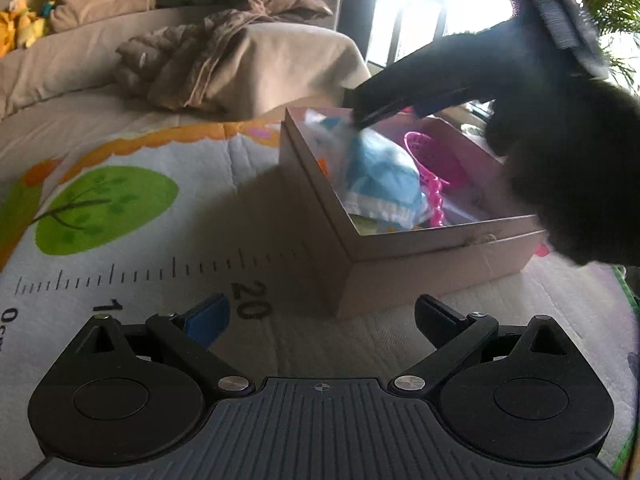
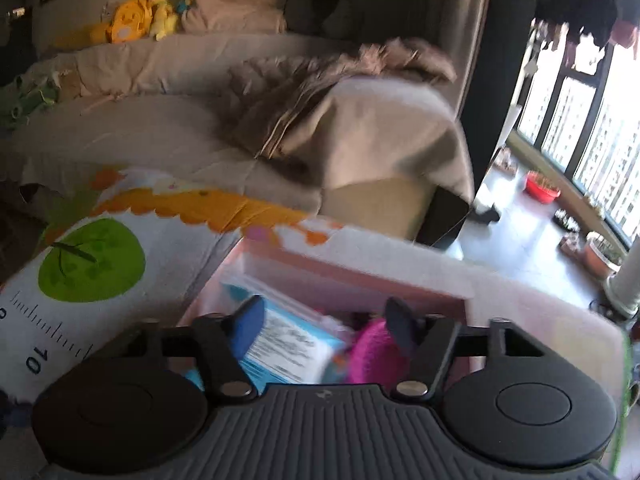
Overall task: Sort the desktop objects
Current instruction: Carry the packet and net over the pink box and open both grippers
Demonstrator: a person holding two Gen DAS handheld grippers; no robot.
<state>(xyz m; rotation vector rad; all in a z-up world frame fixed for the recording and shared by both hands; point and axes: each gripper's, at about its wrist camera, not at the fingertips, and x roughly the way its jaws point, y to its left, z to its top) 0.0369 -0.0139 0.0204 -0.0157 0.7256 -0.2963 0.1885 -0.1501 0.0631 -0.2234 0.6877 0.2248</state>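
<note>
A pink cardboard box (image 1: 420,276) stands on the printed mat. Inside it lie a blue and white soft packet (image 1: 380,178) and a magenta plastic basket (image 1: 434,164). My left gripper (image 1: 320,316) is open and empty, low over the mat just in front of the box. My right gripper (image 2: 324,320) is open above the box, over the blue and white packet (image 2: 284,344) and the magenta basket (image 2: 372,354). In the left wrist view the right gripper (image 1: 360,114) reaches into the box from the right, its tips at the packet's top.
The mat (image 1: 132,216) has a green tree print and a ruler scale. A beige sofa (image 2: 200,128) with a rumpled blanket and plush toys (image 2: 136,20) lies behind. A window and potted plants (image 2: 600,256) are at the right.
</note>
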